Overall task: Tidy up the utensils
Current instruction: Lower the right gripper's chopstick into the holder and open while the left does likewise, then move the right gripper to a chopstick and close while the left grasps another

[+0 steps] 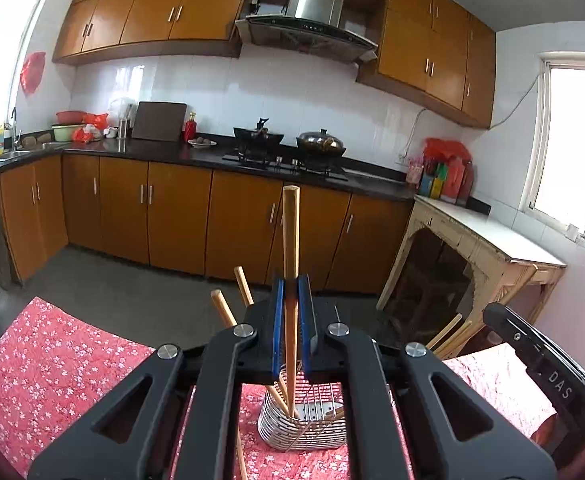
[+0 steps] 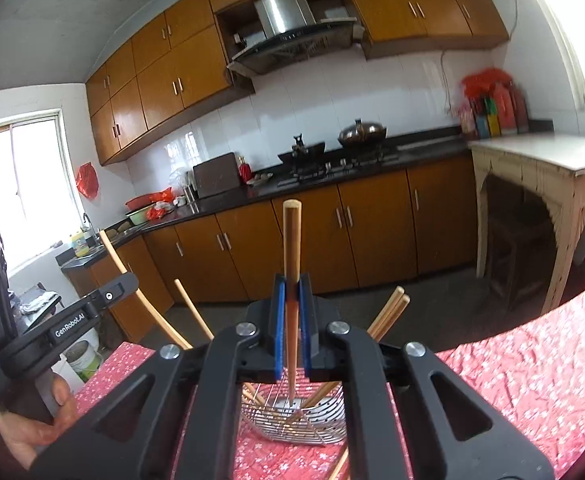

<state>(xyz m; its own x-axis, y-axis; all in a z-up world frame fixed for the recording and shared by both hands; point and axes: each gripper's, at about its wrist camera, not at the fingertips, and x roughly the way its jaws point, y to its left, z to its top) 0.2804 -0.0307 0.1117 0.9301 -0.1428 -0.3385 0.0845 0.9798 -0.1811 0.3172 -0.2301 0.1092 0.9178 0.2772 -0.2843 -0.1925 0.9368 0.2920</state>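
Note:
A metal wire utensil holder (image 1: pixel 303 420) stands on the red floral tablecloth (image 1: pixel 52 360); it also shows in the right wrist view (image 2: pixel 296 416). My left gripper (image 1: pixel 291 320) is shut on an upright wooden chopstick (image 1: pixel 291 232) whose lower end reaches into the holder. My right gripper (image 2: pixel 291 320) is shut on another upright wooden chopstick (image 2: pixel 292 248) with its tip in the holder. Several more chopsticks (image 1: pixel 228 312) lean out of the holder, also visible in the right wrist view (image 2: pixel 388 308). The left gripper's body (image 2: pixel 72 320) shows at the left of the right wrist view.
The table edge drops to a grey floor (image 1: pixel 132 292). Beyond are brown kitchen cabinets (image 1: pixel 172 216), a dark counter with a stove and woks (image 1: pixel 288 148), and a cream side table (image 1: pixel 484 240) at right. A chopstick (image 2: pixel 338 464) lies on the cloth by the holder.

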